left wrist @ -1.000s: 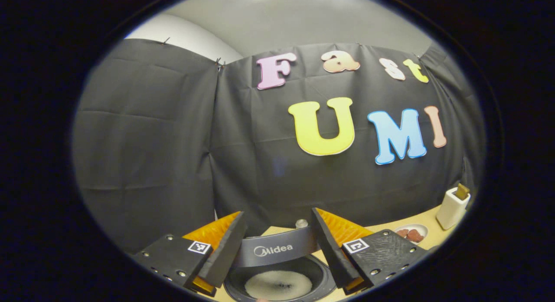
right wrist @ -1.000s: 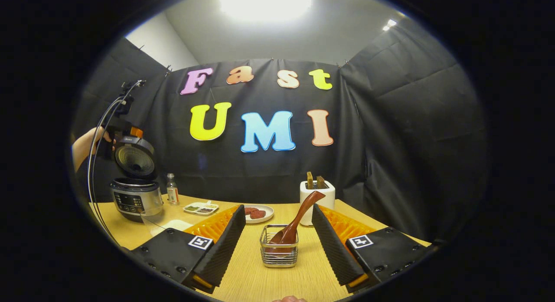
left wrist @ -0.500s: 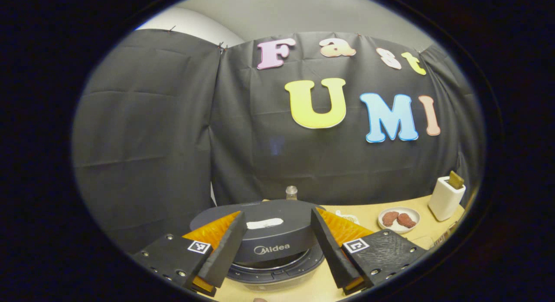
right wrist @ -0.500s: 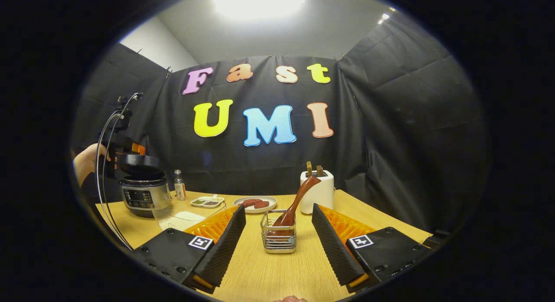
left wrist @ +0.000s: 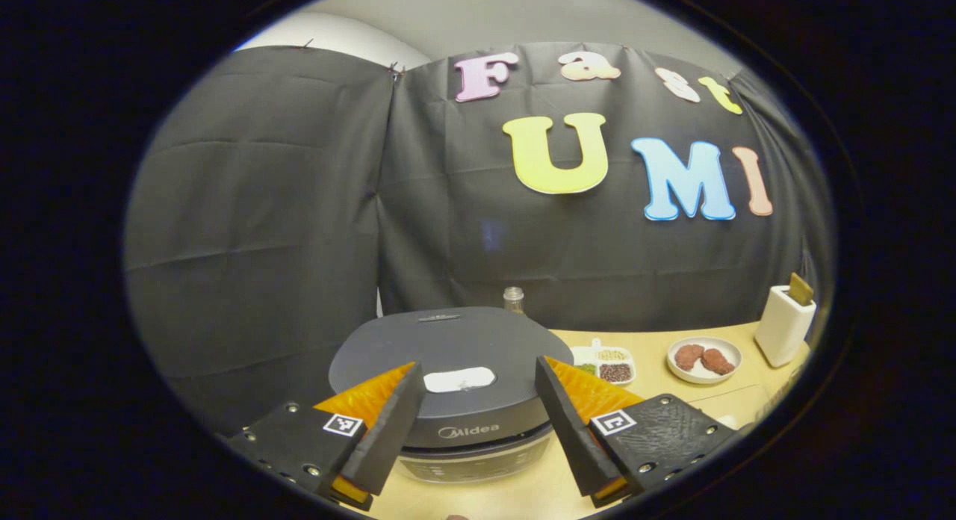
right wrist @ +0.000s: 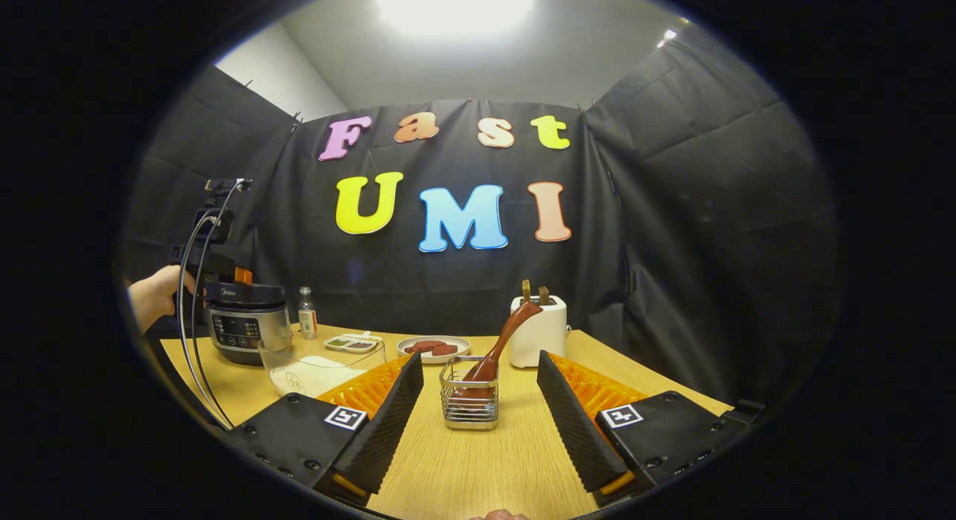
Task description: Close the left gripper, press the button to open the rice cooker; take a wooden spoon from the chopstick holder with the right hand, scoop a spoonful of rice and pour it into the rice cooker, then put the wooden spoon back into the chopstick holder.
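Observation:
The dark rice cooker (left wrist: 448, 344) stands with its lid down, right in front of my left gripper (left wrist: 478, 370). That gripper is open, its fingers spread to either side of the lid's front edge, holding nothing. In the right gripper view the cooker (right wrist: 243, 318) is at the far left of the table, with a hand (right wrist: 153, 299) holding the left gripper behind it. The wooden spoon (right wrist: 504, 337) leans in the wire chopstick holder (right wrist: 469, 408), bowl down. My right gripper (right wrist: 479, 359) is open just short of the holder. A clear tub of rice (right wrist: 314, 367) sits beside the cooker.
A white toaster (right wrist: 539, 333) stands behind the holder, with a plate of reddish food (right wrist: 433, 347), a small divided dish (right wrist: 355, 343) and a little bottle (right wrist: 305, 314) along the back. Cables (right wrist: 190, 311) hang at the left. Wooden table (right wrist: 478, 475) stretches before me.
The cooker lid has swung from upright and open down to shut, and my left gripper came down with it. My right gripper stayed open and shifted only slightly.

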Available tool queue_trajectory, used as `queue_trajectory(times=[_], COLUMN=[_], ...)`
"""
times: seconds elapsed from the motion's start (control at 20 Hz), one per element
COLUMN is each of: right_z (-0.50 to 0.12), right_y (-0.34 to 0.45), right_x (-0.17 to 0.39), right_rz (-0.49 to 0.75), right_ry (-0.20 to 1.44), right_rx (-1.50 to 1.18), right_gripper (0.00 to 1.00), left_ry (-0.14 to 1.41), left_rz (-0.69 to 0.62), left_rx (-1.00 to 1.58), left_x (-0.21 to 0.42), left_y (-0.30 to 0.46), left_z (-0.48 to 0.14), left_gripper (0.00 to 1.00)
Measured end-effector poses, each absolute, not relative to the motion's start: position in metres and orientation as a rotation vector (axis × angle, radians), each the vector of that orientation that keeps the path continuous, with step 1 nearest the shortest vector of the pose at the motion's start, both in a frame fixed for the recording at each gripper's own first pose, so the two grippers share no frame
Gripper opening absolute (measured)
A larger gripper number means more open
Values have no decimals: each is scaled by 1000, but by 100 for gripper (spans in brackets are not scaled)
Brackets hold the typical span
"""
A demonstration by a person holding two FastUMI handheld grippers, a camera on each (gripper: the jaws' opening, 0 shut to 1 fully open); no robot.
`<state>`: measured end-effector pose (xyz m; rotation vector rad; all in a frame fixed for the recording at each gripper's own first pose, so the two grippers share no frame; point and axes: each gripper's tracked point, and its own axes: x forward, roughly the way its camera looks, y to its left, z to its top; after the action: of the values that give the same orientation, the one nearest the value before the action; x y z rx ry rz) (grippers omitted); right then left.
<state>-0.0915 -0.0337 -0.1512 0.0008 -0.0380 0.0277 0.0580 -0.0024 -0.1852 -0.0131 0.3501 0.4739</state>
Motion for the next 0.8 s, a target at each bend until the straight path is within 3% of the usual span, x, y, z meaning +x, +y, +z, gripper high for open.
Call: queue_trajectory(times=[0.8], right_z=[-173], right_y=[2], right_x=[-74], right_rz=[106], right_ry=[13], right_rx=[7], right_gripper=[98], left_ry=[415], left_rz=[471], left_rx=[5], left_x=[54], left_y=[-4], left_z=[-201], left_gripper=[96])
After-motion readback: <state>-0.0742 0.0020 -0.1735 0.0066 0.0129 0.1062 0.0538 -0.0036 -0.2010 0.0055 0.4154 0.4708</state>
